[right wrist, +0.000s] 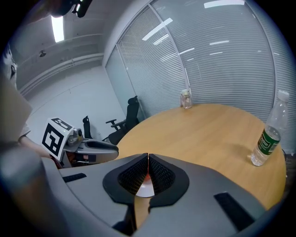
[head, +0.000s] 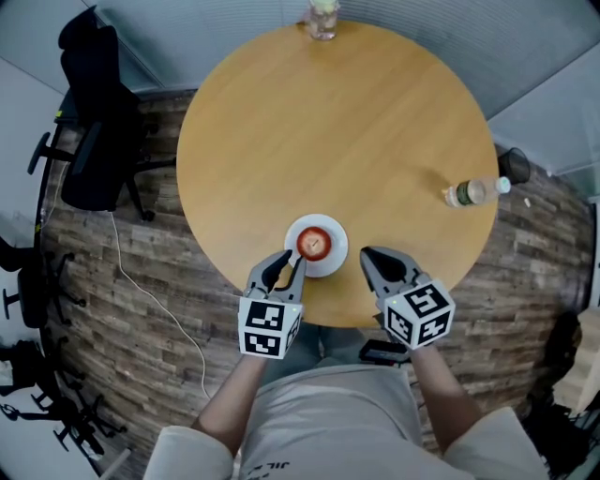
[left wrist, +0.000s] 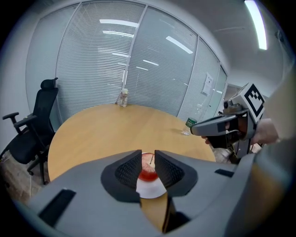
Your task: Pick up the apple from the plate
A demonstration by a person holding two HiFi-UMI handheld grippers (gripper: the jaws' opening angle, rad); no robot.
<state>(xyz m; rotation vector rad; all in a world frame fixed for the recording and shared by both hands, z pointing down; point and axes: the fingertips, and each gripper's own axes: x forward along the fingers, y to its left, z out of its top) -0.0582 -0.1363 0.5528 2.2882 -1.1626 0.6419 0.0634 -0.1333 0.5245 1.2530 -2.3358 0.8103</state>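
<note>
Apple (head: 314, 244) sat on the white plate (head: 337, 255). The plate was at the near edge of a round wooden table (head: 347, 141). My left gripper (head: 289, 265) was at the plate's near-left rim, jaws slightly apart, with the apple showing in the gap beyond them, not pinched. My right gripper (head: 368, 255) was just right of the plate, jaws together, empty. Plastic bottle (head: 473, 191) stood well right of the plate, glass jar (head: 322, 19) at the far edge opposite it. Black office chair (head: 94, 122) was far left of the plate on plank floor (head: 122, 272). Blinds (left wrist: 115, 60) beyond.
</note>
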